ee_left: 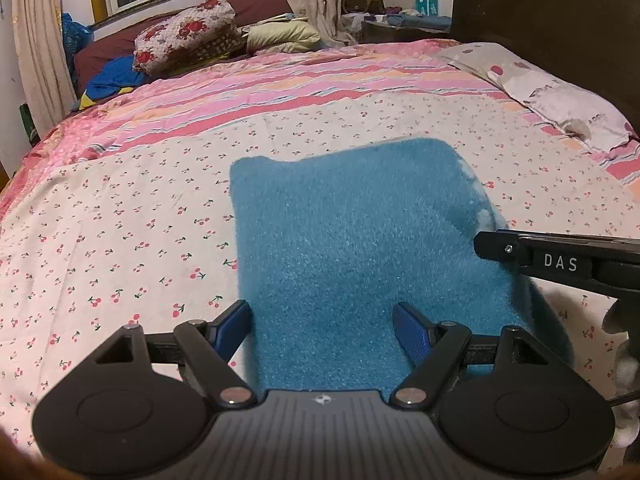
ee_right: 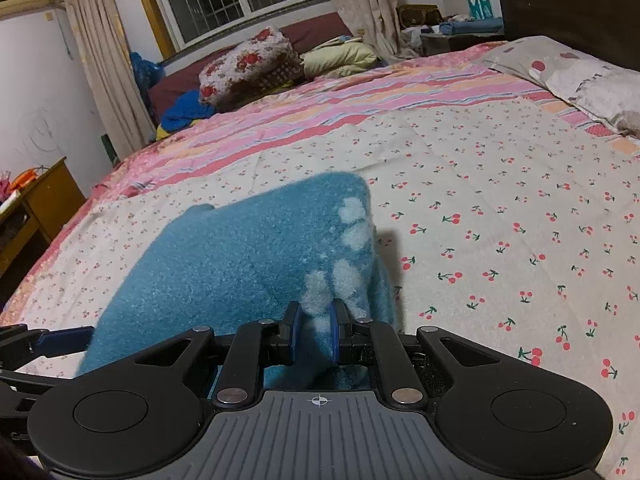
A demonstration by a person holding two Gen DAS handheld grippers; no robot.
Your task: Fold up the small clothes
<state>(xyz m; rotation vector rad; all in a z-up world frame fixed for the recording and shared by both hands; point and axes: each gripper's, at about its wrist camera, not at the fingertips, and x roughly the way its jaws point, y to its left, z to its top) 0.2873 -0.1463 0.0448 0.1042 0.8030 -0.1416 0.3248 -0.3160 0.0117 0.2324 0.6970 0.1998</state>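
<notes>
My right gripper (ee_right: 314,330), marked "DAS" on its side, pinches the fuzzy blue garment (ee_left: 352,248) lying mid-bed on the cherry-print sheet (ee_left: 120,240); my left gripper (ee_left: 322,322) gapes released over its near edge.

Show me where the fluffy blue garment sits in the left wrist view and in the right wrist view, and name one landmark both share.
Left wrist: blue garment fills the centre, between the open left gripper.
Right wrist: blue garment lies lower left of centre, pinched by the right gripper.
Shared landmark: floral pillow under the window.
</notes>
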